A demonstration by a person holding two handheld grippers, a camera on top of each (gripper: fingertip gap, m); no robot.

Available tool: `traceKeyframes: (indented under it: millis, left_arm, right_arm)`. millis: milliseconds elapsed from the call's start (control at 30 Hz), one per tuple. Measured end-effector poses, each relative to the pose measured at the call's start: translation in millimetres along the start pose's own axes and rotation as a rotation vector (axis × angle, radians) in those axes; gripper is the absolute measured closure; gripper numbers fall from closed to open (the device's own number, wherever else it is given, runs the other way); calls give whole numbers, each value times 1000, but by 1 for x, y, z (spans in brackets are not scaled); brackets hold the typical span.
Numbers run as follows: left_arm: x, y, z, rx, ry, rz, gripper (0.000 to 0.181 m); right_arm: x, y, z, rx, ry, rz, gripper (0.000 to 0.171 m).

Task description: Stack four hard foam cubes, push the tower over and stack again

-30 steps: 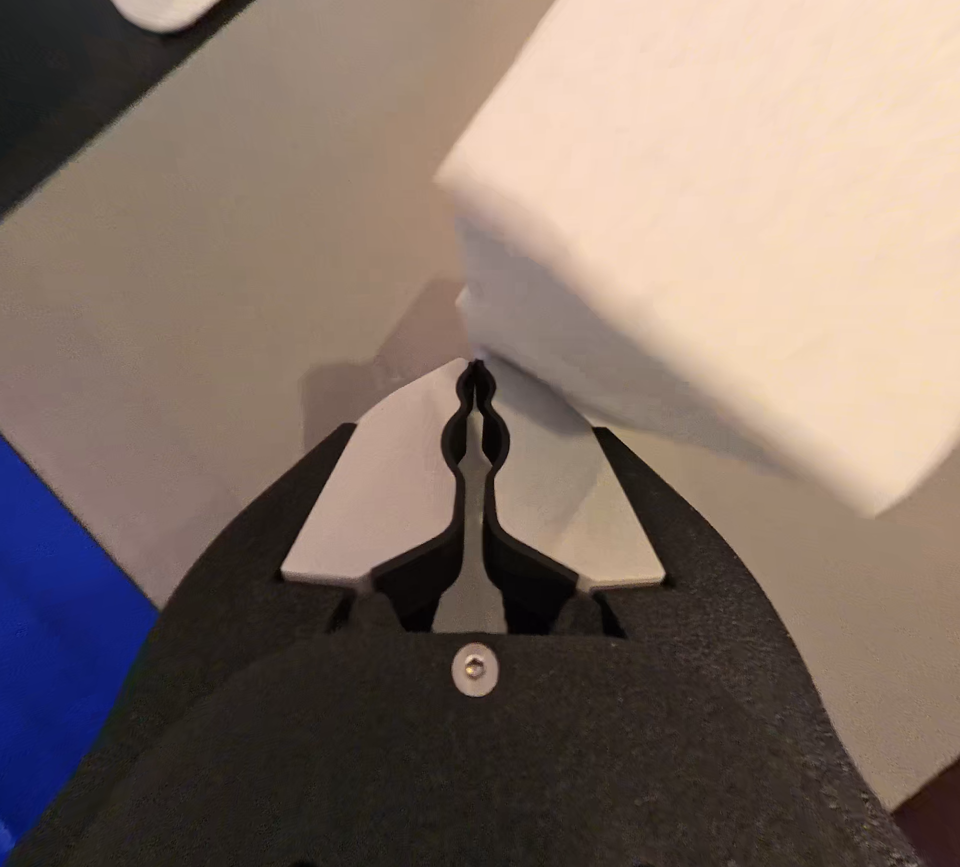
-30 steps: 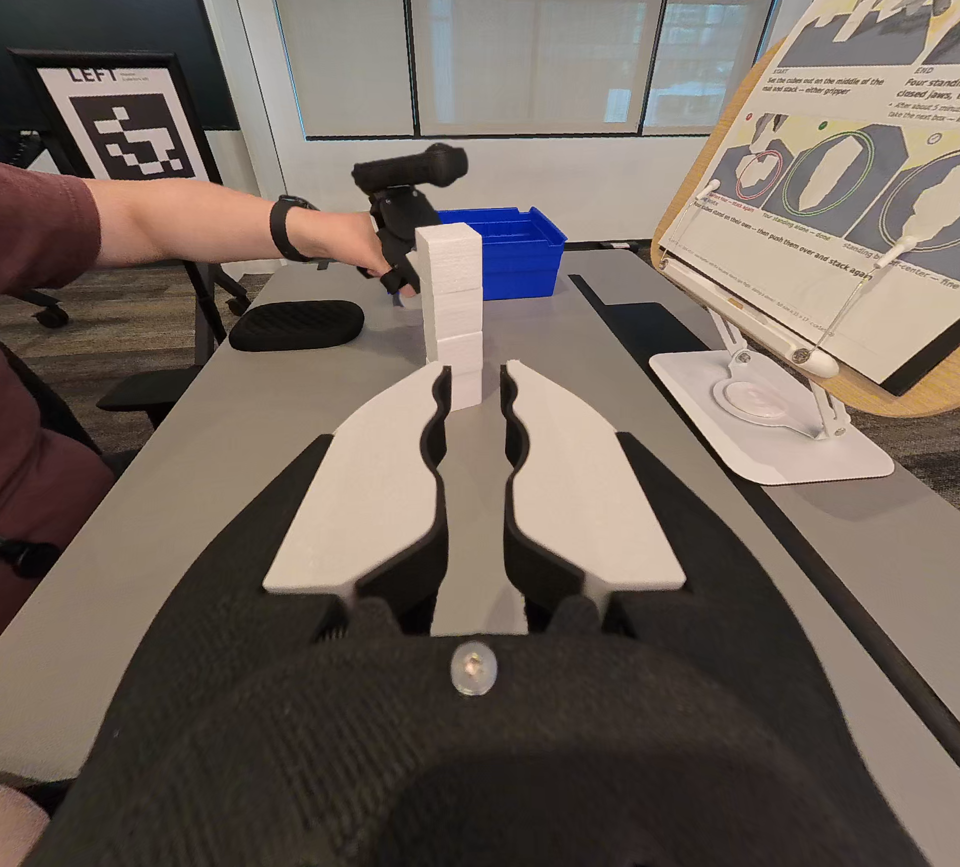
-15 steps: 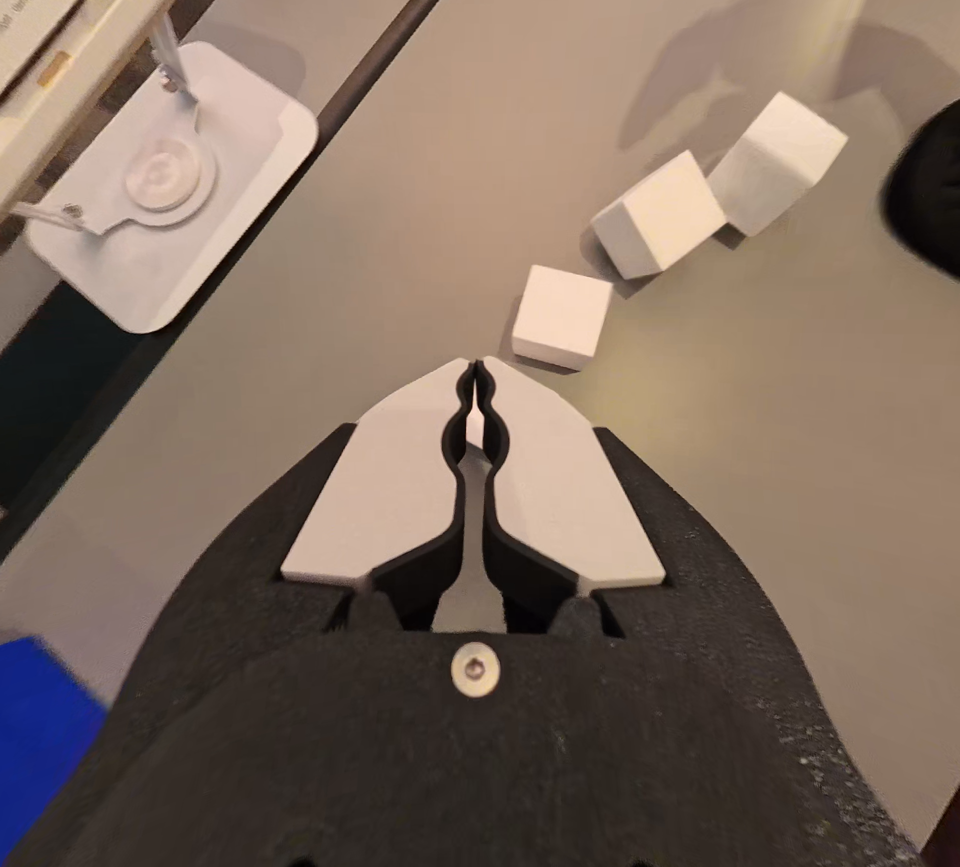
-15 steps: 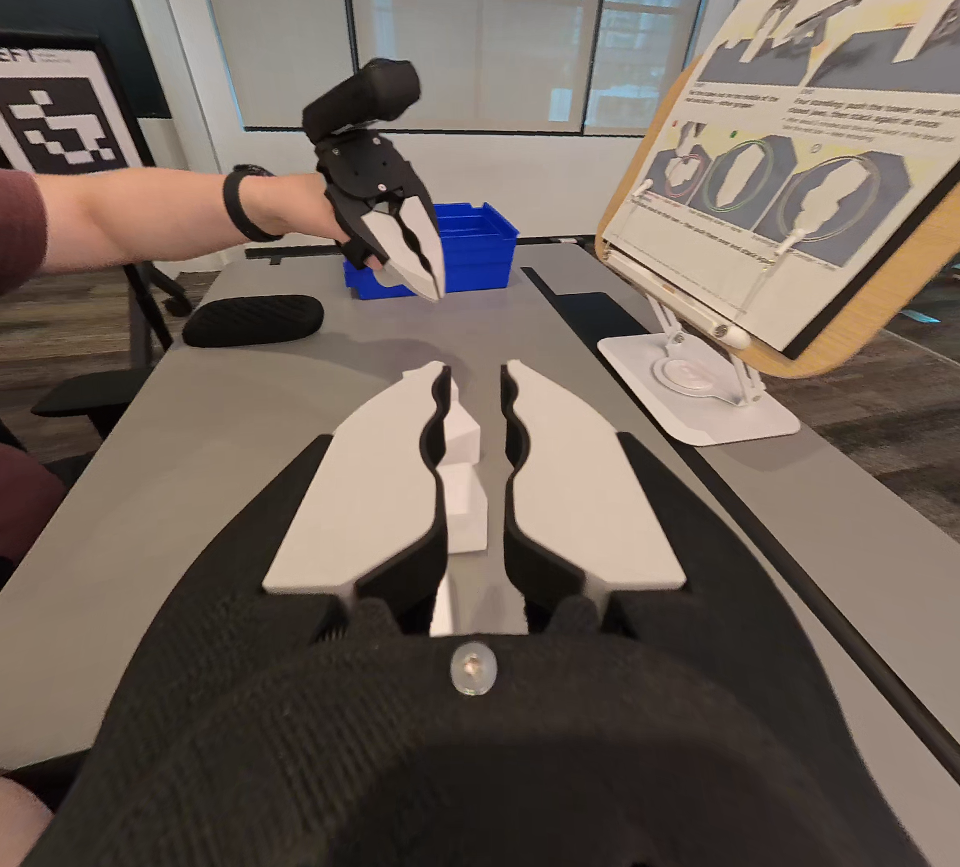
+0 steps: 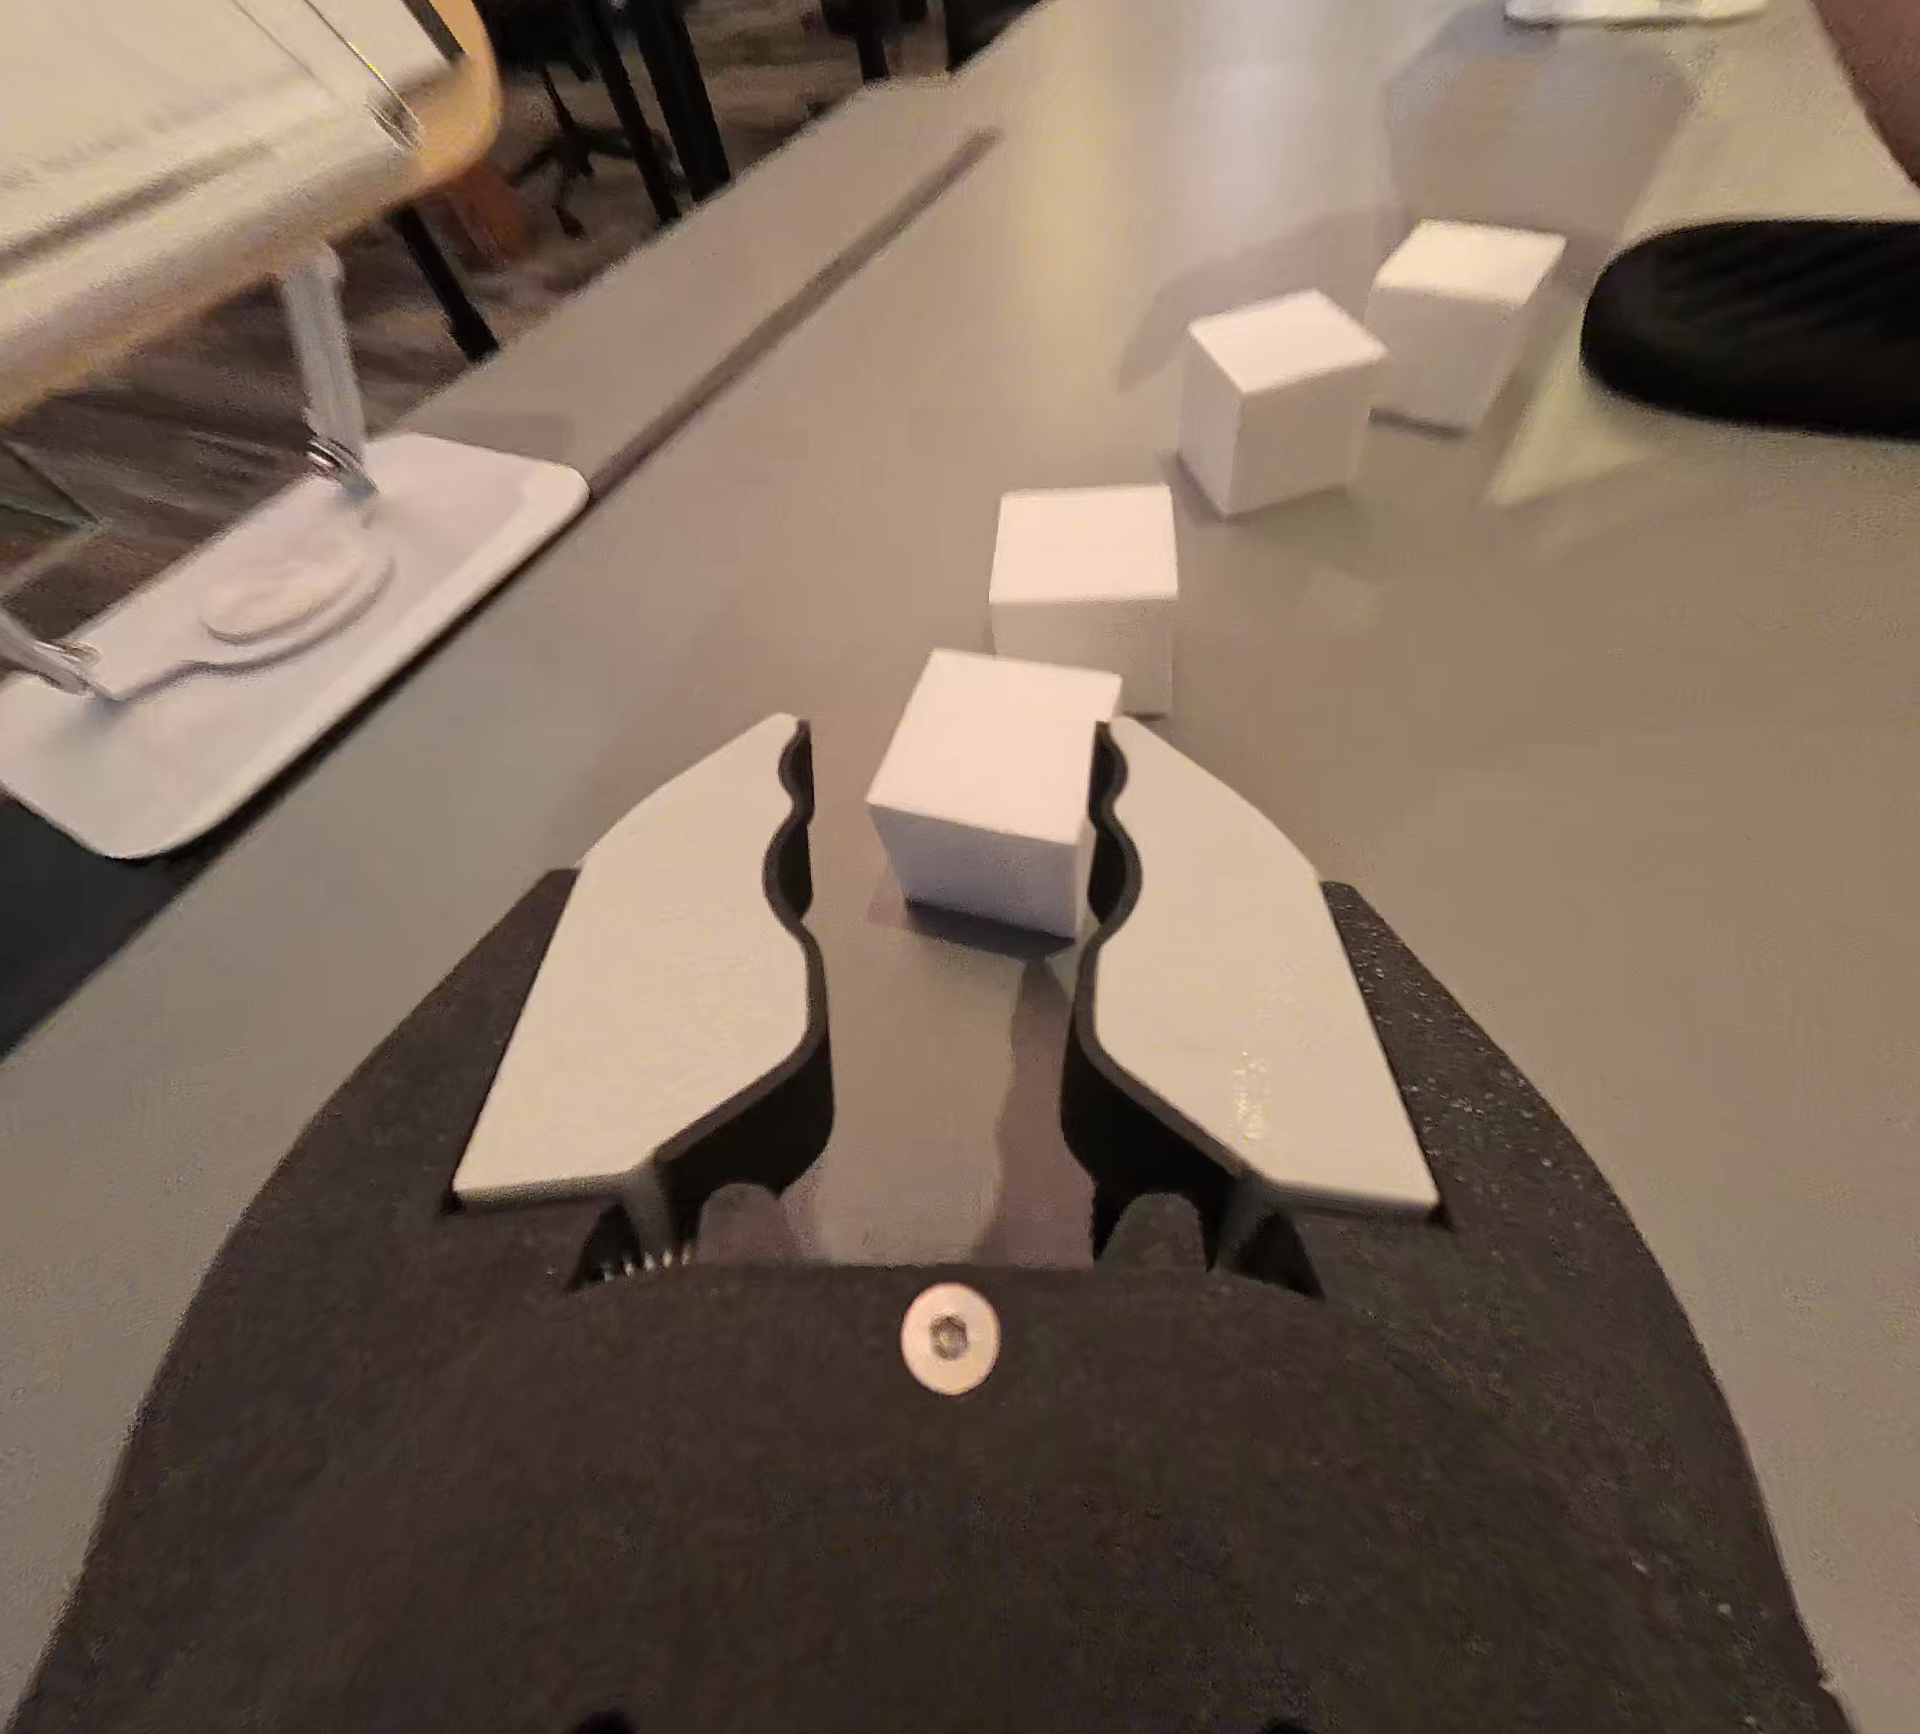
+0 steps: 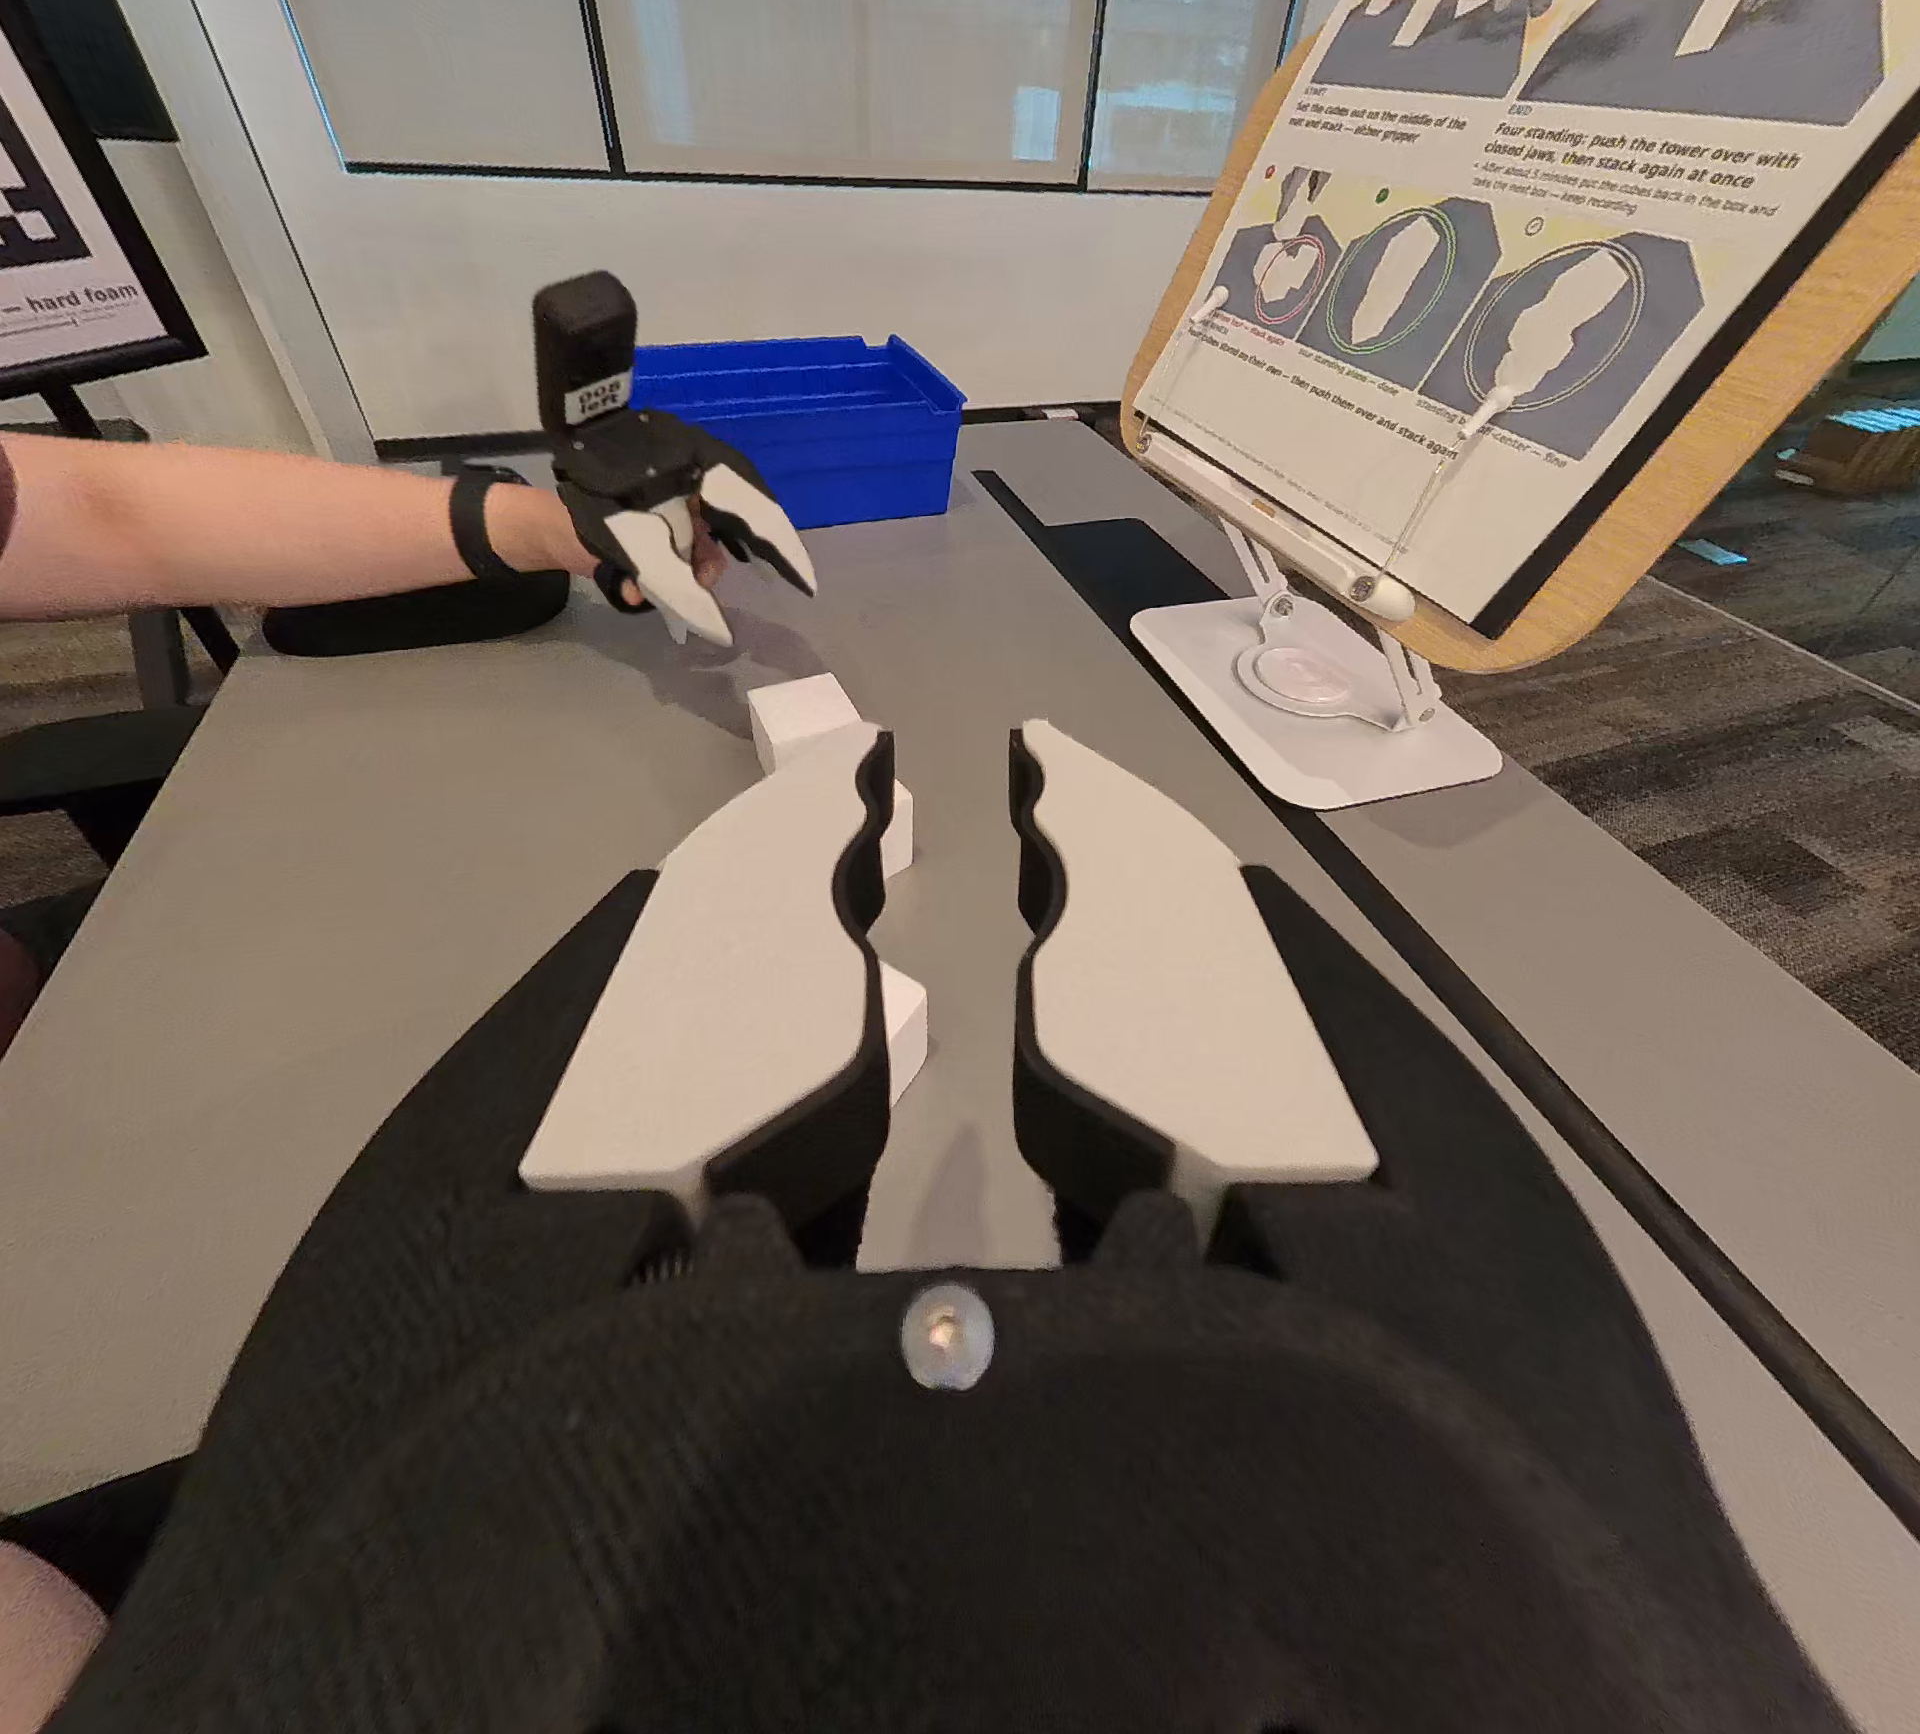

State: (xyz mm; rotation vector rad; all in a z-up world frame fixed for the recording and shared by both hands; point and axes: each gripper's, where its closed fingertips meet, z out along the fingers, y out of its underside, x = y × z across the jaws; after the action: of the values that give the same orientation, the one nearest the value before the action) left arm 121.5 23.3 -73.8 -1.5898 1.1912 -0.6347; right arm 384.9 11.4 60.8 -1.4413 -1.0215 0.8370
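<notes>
Our left gripper (image 5: pixel 951 739) gaped, the nearest cube (image 5: pixel 987 791) on the table (image 5: pixel 1455 853) between its fingers, ungrasped. Four cubes lay in a line running away rightward. Our right gripper (image 6: pixel 951 739) also gaped, empty.

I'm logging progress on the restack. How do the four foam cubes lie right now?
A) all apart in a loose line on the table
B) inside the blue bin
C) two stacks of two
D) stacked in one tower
A: the nearest cube, the second cube, the third cube and the farthest cube each sit singly on the grey table.
</notes>
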Motion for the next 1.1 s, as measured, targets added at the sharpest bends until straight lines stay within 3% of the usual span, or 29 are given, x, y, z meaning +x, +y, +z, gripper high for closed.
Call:
traceKeyframes:
  millis: [233,333,500,700,933,1100]
  left_arm:
    - [9,23,20,-51,130,-93,126]
    - [9,26,19,-36,126,-90,118]
    - [10,28,25,-76,138,-69,106]
    - [7,32,37,-124,121,-78,112]
    - [5,34,44,-147,115,-57,123]
    - [8,32,44,-145,121,-36,123]
  right_arm:
    - [-16,-8,-3,-118,86,-79,142]
    - [-27,-4,5,-173,104,-71,127]
    - [-48,54,25,-280,160,-28,103]
    - [-64,130,38,-585,367,-82,96]
    - [-66,166,5,-667,279,0,88]
    - [-69,185,-1,-683,216,52,97]
